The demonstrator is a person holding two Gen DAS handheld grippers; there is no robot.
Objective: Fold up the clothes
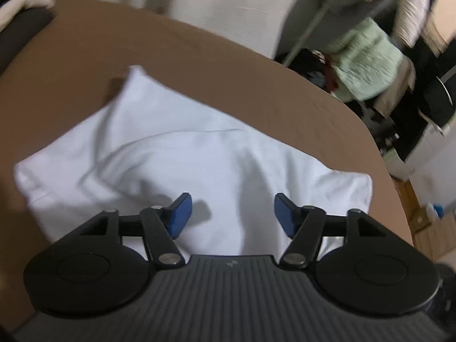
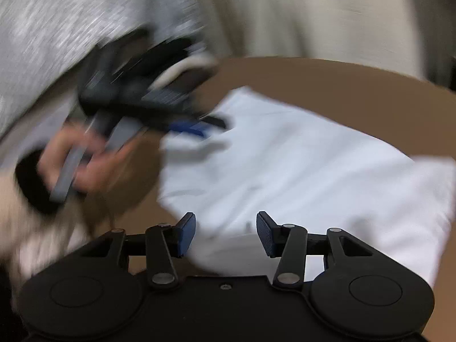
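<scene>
Risk noted: the folded white garment (image 1: 182,154) lies loose and puffed on the brown table (image 1: 199,48), filling the centre of both views, so its top layer could spring open or be dragged askew if a withdrawing finger catches the cloth. Left gripper (image 1: 232,213) hangs tilted down over the garment's near edge, blue pads spread with nothing between them. Right gripper (image 2: 226,233) is likewise tilted down and parted, empty, at the lower centre of its view, where the left-hand tool and the person's hand (image 2: 85,159) blur at the left.
</scene>
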